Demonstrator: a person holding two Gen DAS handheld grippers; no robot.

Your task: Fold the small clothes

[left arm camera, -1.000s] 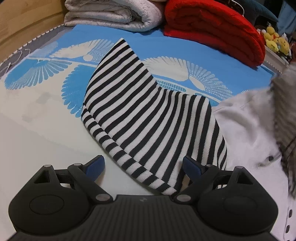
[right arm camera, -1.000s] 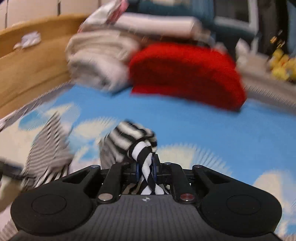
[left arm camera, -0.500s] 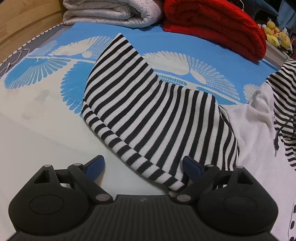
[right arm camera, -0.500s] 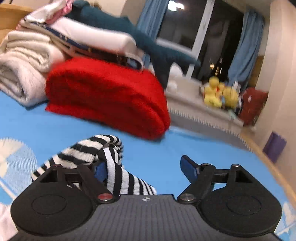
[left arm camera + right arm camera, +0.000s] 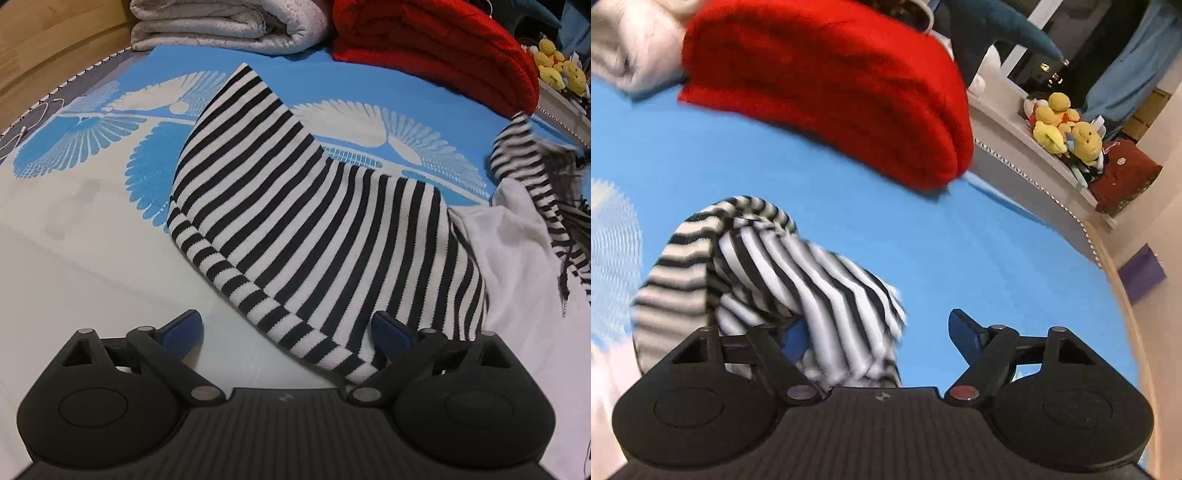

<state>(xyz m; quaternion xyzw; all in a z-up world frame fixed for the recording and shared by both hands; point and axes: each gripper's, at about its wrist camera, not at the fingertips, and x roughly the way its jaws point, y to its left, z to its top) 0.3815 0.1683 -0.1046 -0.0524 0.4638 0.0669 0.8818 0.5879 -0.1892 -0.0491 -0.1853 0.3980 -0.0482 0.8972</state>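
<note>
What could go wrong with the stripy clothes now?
1. The stripy sleeve drapes over one finger of the right gripper, whose jaws have just been opening; it may snag and drag along.
2. The stripy top overlaps a white garment, so the left gripper might pinch both.

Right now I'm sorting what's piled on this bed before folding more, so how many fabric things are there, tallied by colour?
Black-and-white striped: 1, the striped garment, one end draped over a finger of the right tool
Red: 1, the folded red blanket
Pale grey: 1, the folded grey quilt
White: 1, the white garment
Total: 4
</note>
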